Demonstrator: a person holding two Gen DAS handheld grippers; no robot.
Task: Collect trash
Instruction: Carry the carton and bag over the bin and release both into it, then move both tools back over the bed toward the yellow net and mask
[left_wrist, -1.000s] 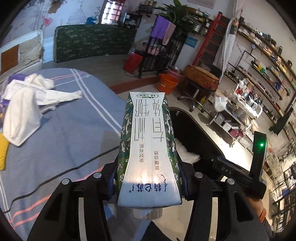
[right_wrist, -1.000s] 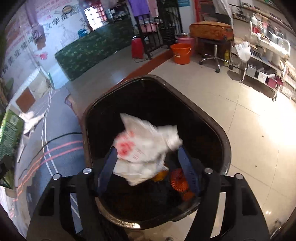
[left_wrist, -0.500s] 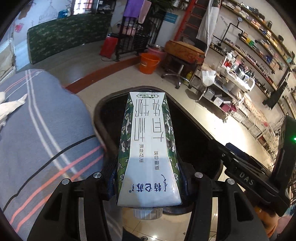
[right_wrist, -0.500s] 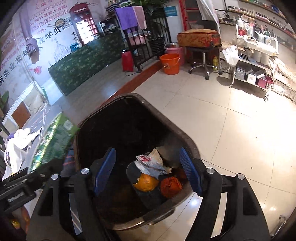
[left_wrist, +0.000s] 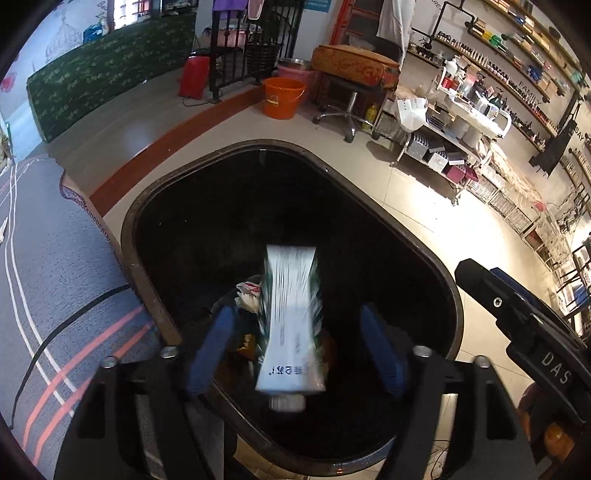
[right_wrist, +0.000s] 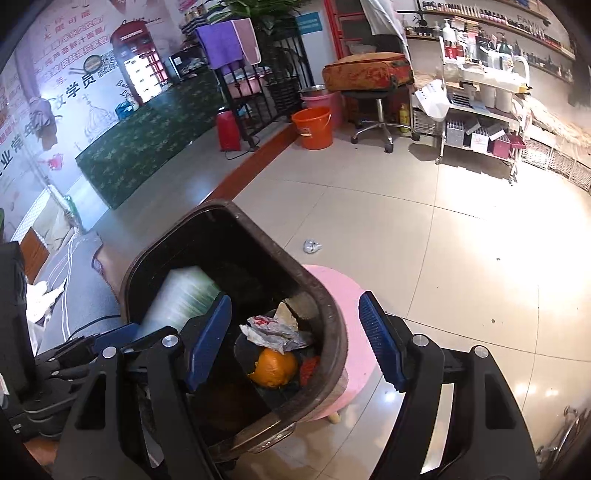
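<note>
A white-and-green milk carton (left_wrist: 291, 321) is blurred in mid-fall between the spread fingers of my left gripper (left_wrist: 295, 347), which is open above the black trash bin (left_wrist: 147, 266). The carton also shows as a blur in the right wrist view (right_wrist: 181, 299) inside the bin (right_wrist: 332, 317). My right gripper (right_wrist: 295, 339) is open and empty over the bin's right side. In the bin lie a crumpled white bag (right_wrist: 273, 332) and an orange peel (right_wrist: 273, 367).
The bin stands on a pink stool (right_wrist: 354, 332) beside a grey striped bed (left_wrist: 48, 280). A small scrap (right_wrist: 312, 245) lies on the tiled floor. An orange bucket (right_wrist: 313, 127), a swivel stool (right_wrist: 373, 110) and shelving (right_wrist: 480, 110) stand farther back.
My left gripper moved over the bin and opened; the carton left its fingers and is falling. My right gripper let the white bag drop into the bin and drew back to the right.
</note>
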